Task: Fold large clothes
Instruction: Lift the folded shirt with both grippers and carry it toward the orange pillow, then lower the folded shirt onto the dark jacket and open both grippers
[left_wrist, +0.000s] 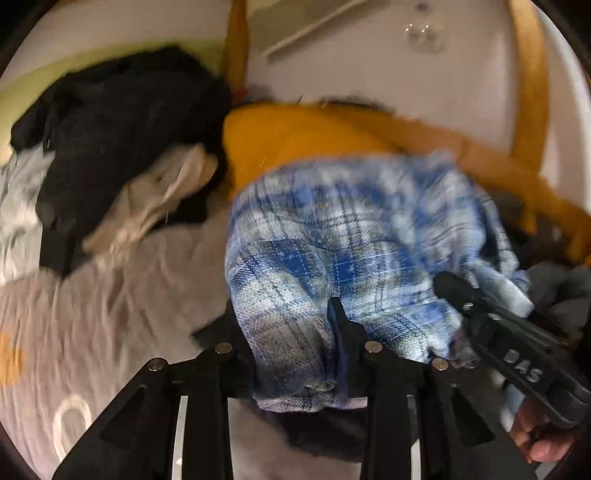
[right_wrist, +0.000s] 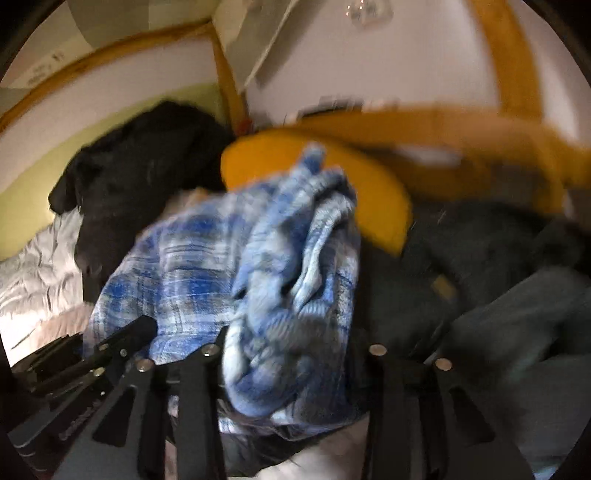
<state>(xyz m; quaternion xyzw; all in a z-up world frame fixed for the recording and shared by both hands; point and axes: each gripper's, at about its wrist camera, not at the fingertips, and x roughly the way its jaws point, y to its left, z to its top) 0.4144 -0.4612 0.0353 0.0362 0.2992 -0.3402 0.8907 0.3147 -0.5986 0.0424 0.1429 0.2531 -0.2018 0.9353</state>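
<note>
Over the bed (left_wrist: 74, 332), I hold a blue plaid flannel shirt (left_wrist: 332, 240) bunched between both tongs. My left gripper (left_wrist: 291, 332) is narrow and pinches a fold of it. My right gripper (right_wrist: 291, 354) has shirt cloth between its fingers; I cannot tell if it presses. A black garment (left_wrist: 110, 129) lies at ten o'clock, a yellow cushion (left_wrist: 288, 140) at twelve.

Both grippers: black plastic linkage arms with round silver pins. Right gripper (left_wrist: 461, 291) bears pale lettering "DAS" on its body.
</note>
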